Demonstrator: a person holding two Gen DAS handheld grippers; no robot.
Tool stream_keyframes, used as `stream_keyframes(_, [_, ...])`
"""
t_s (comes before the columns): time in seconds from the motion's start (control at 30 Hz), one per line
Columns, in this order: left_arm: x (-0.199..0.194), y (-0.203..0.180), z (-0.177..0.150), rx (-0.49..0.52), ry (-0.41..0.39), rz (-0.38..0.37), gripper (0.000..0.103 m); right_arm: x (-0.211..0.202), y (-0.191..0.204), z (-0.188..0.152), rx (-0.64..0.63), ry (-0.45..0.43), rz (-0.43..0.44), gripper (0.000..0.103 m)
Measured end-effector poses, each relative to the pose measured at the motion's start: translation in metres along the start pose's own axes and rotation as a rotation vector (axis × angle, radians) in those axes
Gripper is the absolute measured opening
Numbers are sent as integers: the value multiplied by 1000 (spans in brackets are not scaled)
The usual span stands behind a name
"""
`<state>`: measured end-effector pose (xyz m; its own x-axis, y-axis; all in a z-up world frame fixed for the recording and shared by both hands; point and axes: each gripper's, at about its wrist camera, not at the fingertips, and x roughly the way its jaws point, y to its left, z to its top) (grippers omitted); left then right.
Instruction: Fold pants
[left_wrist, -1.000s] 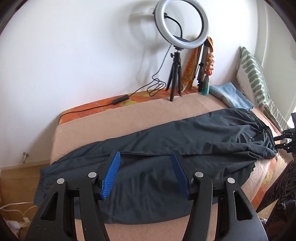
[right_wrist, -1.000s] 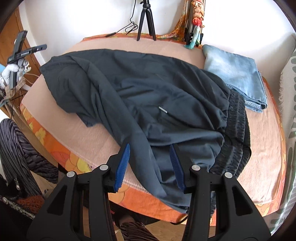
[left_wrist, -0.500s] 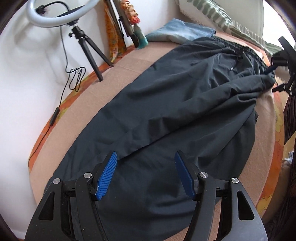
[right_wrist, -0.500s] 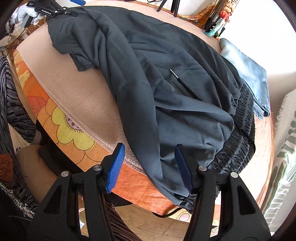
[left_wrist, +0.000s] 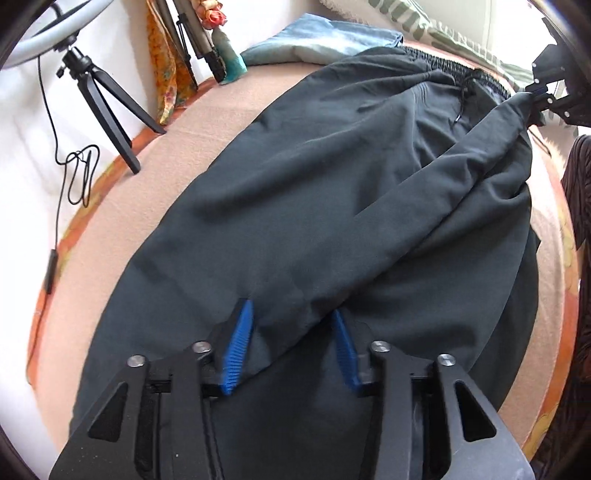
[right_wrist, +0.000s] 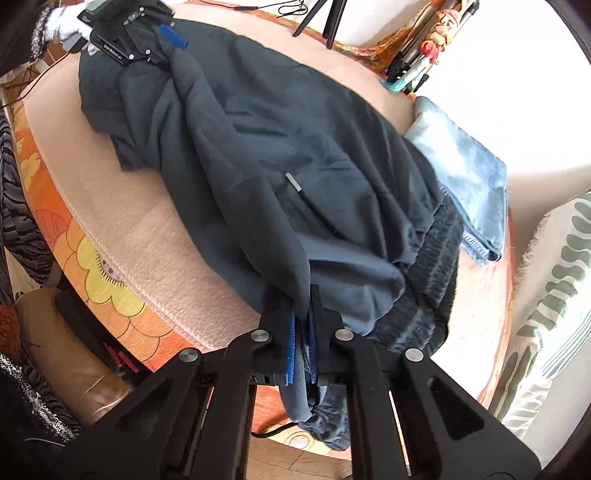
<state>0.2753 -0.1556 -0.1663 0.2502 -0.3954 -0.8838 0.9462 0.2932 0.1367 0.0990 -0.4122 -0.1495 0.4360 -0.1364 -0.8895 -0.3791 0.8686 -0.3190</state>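
Dark grey pants (left_wrist: 332, 184) lie spread along the bed, elastic waistband at the far right. My left gripper (left_wrist: 291, 321) points down at the lower leg, its jaws closing, and its blue pads press a raised fold of fabric between them. In the right wrist view the pants (right_wrist: 277, 147) bunch toward that left gripper (right_wrist: 173, 42) at the top left. My right gripper (right_wrist: 302, 317) is shut on the pants' near edge beside the waistband (right_wrist: 436, 258). The left wrist view shows that right gripper (left_wrist: 535, 98) pinching a ridge of cloth.
Folded light blue jeans (right_wrist: 465, 173) lie beyond the waistband. A ring-light tripod (left_wrist: 107, 107) and its cable (left_wrist: 79, 173) stand by the wall. A striped pillow (right_wrist: 554, 295) lies at the right. The flowered orange bed edge (right_wrist: 103, 280) runs in front, next to a person's striped clothing (right_wrist: 14, 206).
My left gripper came down onto the pant leg and its jaws narrowed around a fold. My right gripper went from open to shut on the pants' edge by the waistband.
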Motion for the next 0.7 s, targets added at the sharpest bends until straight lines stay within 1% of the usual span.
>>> stream_keyframes(0.03, [-1, -1, 0, 0, -10, 21, 24, -3, -7, 6, -1, -11, -15, 5])
stream_keyframes(0.07, [-1, -1, 0, 1, -16, 37, 21, -5, -13, 13, -3, -19, -30, 5])
stream_keyframes(0.1, [-1, -1, 0, -11, -25, 44, 13, -7, -20, 20, -6, -25, -53, 4])
stream_keyframes(0.13, [-2, 3, 0, -34, -40, 40, 11, -6, -25, 27, -10, -29, -66, 4])
stream_keyframes(0.23, [-7, 16, 0, -110, -86, 15, 10, -5, -41, 50, -25, -51, -107, 3])
stream_keyframes(0.27, [-7, 20, 1, -124, -100, 10, 8, -3, -47, 58, -27, -62, -120, 2])
stream_keyframes(0.33, [-7, 26, 1, -135, -102, 11, 7, 2, -61, 75, -16, -81, -128, 2])
stream_keyframes(0.4, [-4, 28, 1, -133, -90, -5, 7, 12, -76, 91, -2, -98, -144, 2])
stream_keyframes(0.43, [-2, 27, 1, -128, -83, -7, 7, 18, -83, 97, 14, -104, -130, 2])
stream_keyframes(0.47, [-2, 27, 1, -123, -76, -14, 7, 22, -92, 100, 56, -107, -74, 2])
stream_keyframes(0.5, [-2, 27, 0, -117, -71, -21, 7, 25, -104, 100, 126, -108, 12, 2])
stream_keyframes(0.57, [0, 26, 0, -118, -66, -28, 7, 23, -114, 90, 200, -118, 122, 2])
stream_keyframes(0.63, [1, 27, -3, -134, -68, -35, 7, 14, -113, 70, 207, -148, 163, 8])
stream_keyframes(0.7, [4, 28, -2, -141, -64, -35, 7, 8, -112, 48, 221, -141, 191, 19])
